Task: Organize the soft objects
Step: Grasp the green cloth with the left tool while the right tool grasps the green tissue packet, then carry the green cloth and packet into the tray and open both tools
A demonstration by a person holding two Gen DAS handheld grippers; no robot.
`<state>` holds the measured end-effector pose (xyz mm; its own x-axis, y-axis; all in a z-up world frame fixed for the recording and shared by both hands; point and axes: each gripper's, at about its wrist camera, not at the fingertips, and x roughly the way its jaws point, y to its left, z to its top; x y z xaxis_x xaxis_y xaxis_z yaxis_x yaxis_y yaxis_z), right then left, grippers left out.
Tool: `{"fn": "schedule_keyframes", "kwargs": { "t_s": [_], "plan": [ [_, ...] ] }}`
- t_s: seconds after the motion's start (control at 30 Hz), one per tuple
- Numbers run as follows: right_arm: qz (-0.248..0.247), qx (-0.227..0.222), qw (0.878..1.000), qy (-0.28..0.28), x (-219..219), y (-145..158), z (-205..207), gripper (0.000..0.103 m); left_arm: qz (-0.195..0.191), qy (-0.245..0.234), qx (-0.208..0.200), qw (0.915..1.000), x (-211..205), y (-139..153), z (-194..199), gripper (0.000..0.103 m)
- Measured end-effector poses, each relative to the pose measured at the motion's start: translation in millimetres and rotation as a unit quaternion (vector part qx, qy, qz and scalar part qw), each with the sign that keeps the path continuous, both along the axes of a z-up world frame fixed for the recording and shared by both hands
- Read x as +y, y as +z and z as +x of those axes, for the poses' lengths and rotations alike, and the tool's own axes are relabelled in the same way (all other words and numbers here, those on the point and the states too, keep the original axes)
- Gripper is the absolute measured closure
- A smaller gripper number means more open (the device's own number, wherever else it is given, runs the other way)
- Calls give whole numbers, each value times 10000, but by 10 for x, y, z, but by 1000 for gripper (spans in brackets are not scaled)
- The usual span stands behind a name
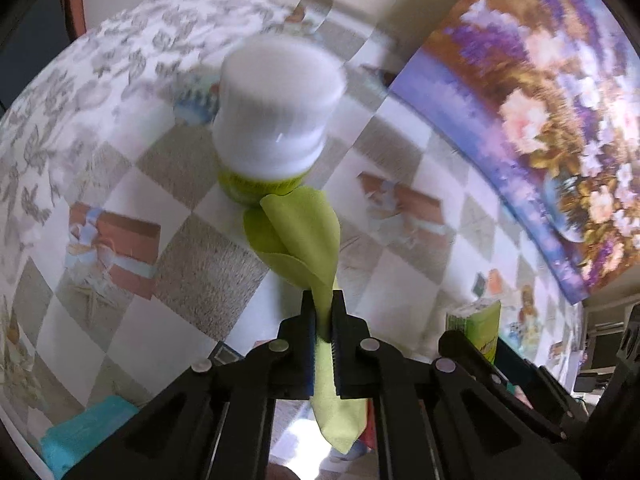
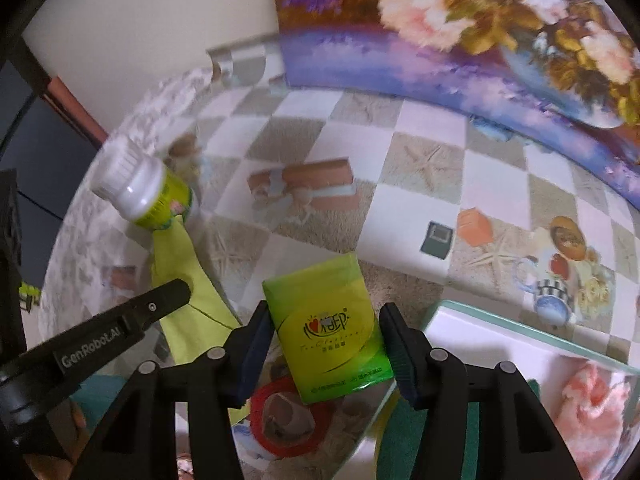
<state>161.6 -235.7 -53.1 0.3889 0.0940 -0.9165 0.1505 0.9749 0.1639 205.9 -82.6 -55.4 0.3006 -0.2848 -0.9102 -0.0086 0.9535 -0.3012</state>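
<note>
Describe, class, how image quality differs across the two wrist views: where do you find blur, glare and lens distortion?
Left wrist view: the white-capped bottle is motion-blurred with a small glare spot, while the green cloth in the left gripper stays sharp. Right wrist view: the tissue pack between the right gripper fingers is crisp; the painting is soft. Both views bend the checked tablecloth towards dark rims.

green cloth (image 1: pixel 304 240): pinched, draped | tissue pack (image 2: pixel 328 328): green, flat, tilted

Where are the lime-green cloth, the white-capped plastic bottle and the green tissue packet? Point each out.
lime-green cloth (image 1: pixel 308 232): left wrist view, on its folded upper part.
white-capped plastic bottle (image 1: pixel 276 108): left wrist view, on the cap's side.
green tissue packet (image 2: pixel 326 328): right wrist view, on its printed front.
</note>
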Motion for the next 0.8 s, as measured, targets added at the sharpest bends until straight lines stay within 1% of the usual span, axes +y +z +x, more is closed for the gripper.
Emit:
{"fn": "schedule_keyframes", "kwargs": {
  "t_s": [0.13,0.23,0.37,0.47,0.6,0.7,0.8],
  "plan": [
    [252,-254,9990,-256,-36,258,-164,46,-56,-75,-303,9995,88,248,-51,97],
    [292,-330,9979,-480,-68,346,-274,46,-144,-154,-522,9984,106,456,-182,97],
    [426,-384,9948,-842,-188,535,-574,46,-152,-348,-792,9961,31,673,-412,97],
    [433,-418,9916,-1143,-300,621,-817,46,-83,-629,-1010,9929,-78,864,-644,97],
    [476,-404,9845,-1638,-505,663,-1241,46,-38,-983,-1255,9872,-258,1036,-880,97],
    [341,-339,9785,-2006,-671,670,-1533,46,-80,-1296,-1353,9823,-430,1097,-1057,97],
    [102,-239,9715,-2356,-841,675,-1774,46,-170,-1668,-1334,9768,-613,1092,-1241,97]
  ]
}}
